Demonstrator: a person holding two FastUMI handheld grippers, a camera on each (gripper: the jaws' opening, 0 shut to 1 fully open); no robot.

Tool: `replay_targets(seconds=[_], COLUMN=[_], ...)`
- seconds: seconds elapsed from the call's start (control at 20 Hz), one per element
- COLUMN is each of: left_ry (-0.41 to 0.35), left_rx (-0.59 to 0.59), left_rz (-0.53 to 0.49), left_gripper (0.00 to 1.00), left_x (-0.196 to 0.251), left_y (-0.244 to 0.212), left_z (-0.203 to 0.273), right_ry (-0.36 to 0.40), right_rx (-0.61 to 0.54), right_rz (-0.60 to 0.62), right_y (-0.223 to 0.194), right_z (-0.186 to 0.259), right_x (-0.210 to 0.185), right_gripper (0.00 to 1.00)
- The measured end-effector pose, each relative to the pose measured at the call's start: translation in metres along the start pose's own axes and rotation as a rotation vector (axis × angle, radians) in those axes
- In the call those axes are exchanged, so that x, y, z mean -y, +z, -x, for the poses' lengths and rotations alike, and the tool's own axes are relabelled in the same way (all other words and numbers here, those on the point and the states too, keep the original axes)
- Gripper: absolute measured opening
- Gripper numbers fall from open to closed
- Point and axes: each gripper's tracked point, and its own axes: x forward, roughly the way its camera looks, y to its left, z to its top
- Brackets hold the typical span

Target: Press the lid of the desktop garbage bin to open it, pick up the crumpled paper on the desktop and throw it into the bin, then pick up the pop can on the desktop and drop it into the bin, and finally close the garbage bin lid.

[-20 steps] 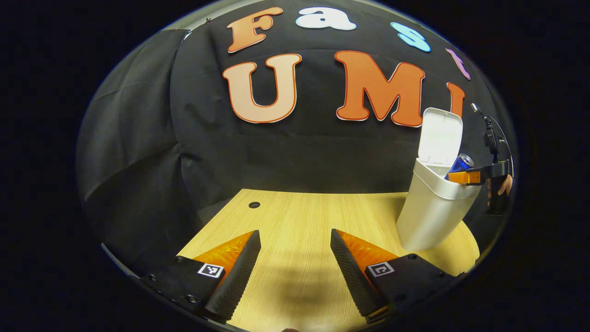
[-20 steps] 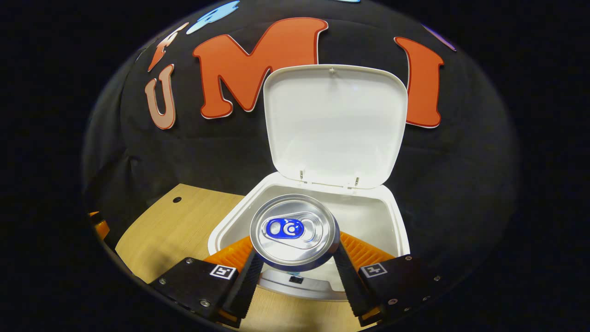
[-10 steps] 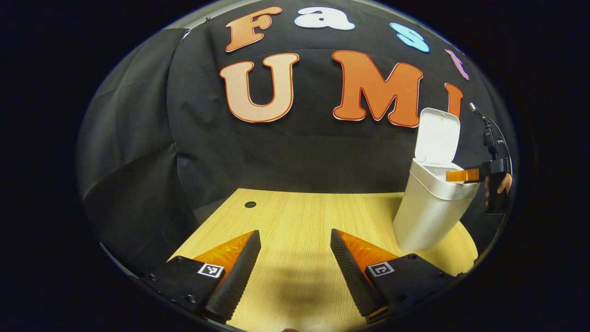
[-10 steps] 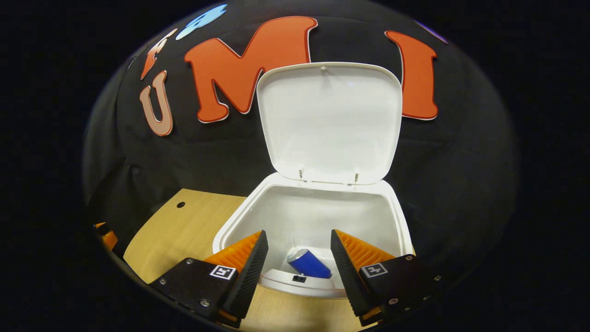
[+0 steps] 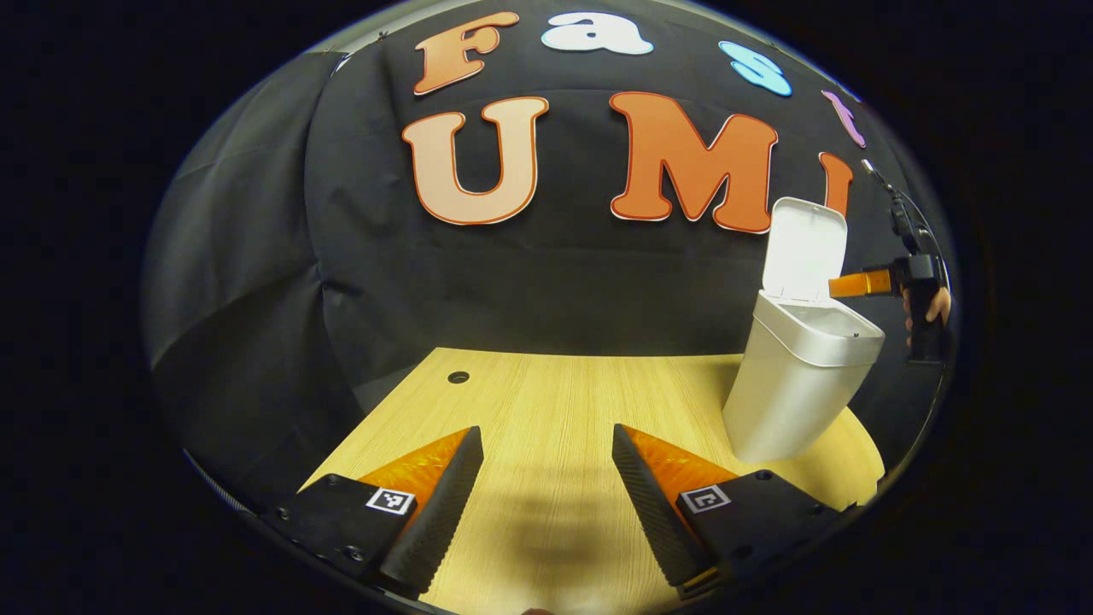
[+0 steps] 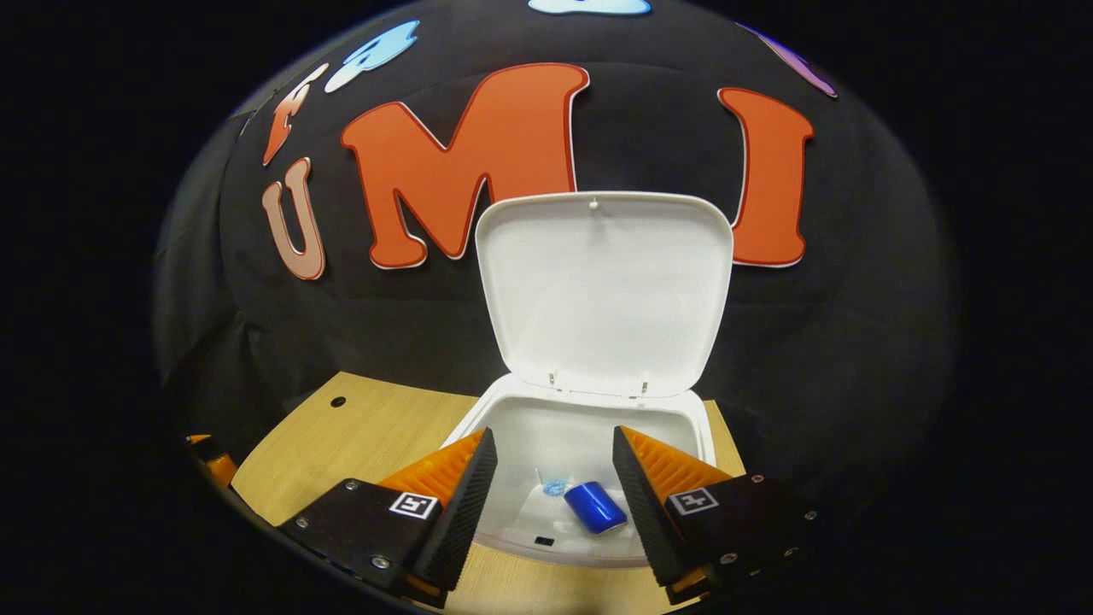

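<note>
Pop can [image 6: 595,507] lies inside bin [image 5: 798,384], far right on counter [image 5: 555,401]; lid [image 6: 602,295] upright. Right gripper [image 6: 551,487] above bin mouth, fingers spread, empty. Left gripper [image 5: 542,495] fingers spread, empty. Risk: off-centre push on lid tips bin.

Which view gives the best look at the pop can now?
The right gripper view: it looks down into the open bin, where the pop can lies on its side. The left gripper view shows that bin from outside, its wall hiding the contents.

Black gripper bodies [image 5: 350,525] bear screws and square black-and-white markers [image 5: 390,500].
</note>
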Motion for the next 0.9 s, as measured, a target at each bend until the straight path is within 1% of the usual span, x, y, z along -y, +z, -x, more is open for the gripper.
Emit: replay_targets(seconds=[0.25,0.45,0.7,0.9], left_ry=[-0.001,0.008,0.008,0.004], left_rx=[-0.010,-0.019,-0.031,-0.043], left_rz=[0.011,0.017,0.033,0.043], left_gripper=[0.97,0.97,0.97,0.97], left_x=[0.001,-0.001,-0.002,0.000], left_y=[-0.003,-0.009,-0.018,-0.025], left_z=[0.000,-0.001,0.001,0.002], right_ry=[-0.012,-0.030,-0.026,-0.015], right_rx=[0.046,0.107,0.174,0.217], right_rz=[0.038,0.081,0.083,0.079], right_y=[0.036,0.076,0.119,0.138], right_z=[0.000,0.003,0.006,0.009], right_x=[0.006,0.012,0.010,0.006], right_gripper=[0.83,0.83,0.83,0.83])
